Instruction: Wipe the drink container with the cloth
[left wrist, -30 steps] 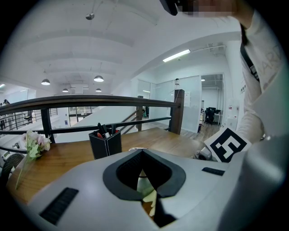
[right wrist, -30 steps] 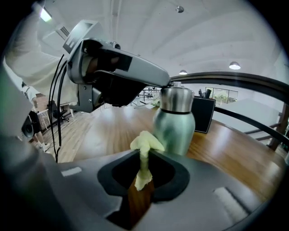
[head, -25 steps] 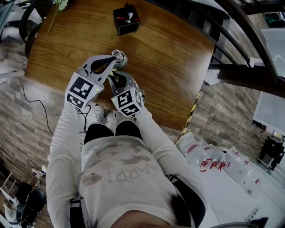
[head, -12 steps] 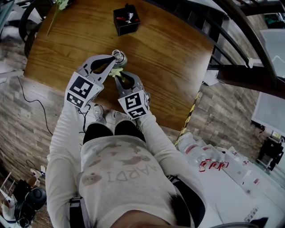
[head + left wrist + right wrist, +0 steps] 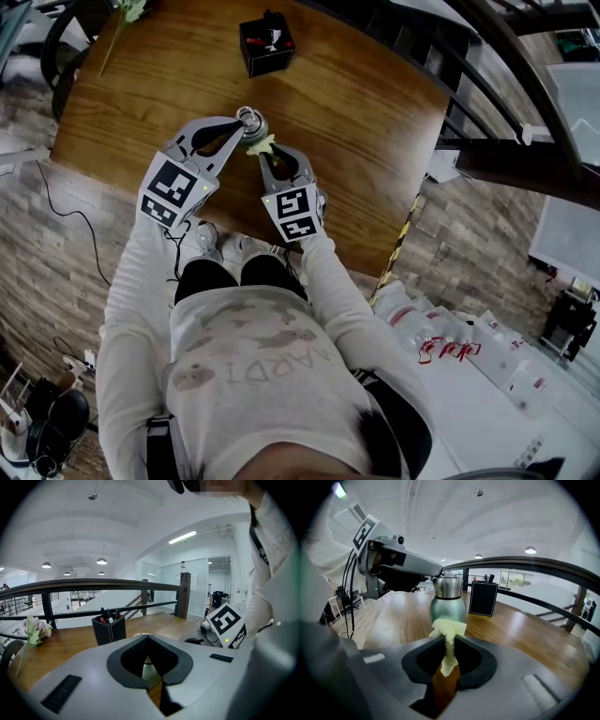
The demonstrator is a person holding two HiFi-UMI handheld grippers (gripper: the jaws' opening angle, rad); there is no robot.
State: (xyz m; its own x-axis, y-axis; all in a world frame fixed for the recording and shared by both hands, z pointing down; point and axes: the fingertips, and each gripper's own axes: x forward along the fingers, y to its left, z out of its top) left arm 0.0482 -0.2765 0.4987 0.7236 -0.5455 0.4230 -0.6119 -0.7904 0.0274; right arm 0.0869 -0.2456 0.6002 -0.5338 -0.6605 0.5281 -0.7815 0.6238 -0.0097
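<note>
A green metal drink container (image 5: 447, 604) with a steel neck stands upright on the wooden table (image 5: 356, 122); in the head view the container (image 5: 253, 122) sits between my two grippers. My left gripper (image 5: 242, 120) is shut on the container's top, and in the right gripper view the left gripper (image 5: 433, 570) reaches in from the left at cap height. In the left gripper view the container (image 5: 151, 673) shows only through the gap behind the left gripper (image 5: 149, 639). My right gripper (image 5: 449, 641) is shut on a pale yellow cloth (image 5: 448, 632), whose bunched end touches the container's lower side.
A black pen holder (image 5: 266, 41) stands farther back on the table, behind and right of the container in the right gripper view, pen holder (image 5: 483, 598). A small bunch of flowers (image 5: 35, 629) lies at the table's far left. A dark railing (image 5: 525, 566) runs behind the table.
My right gripper has moved forward and to the right with the cloth, bringing it up against the container's side. The left gripper and the container have stayed put.
</note>
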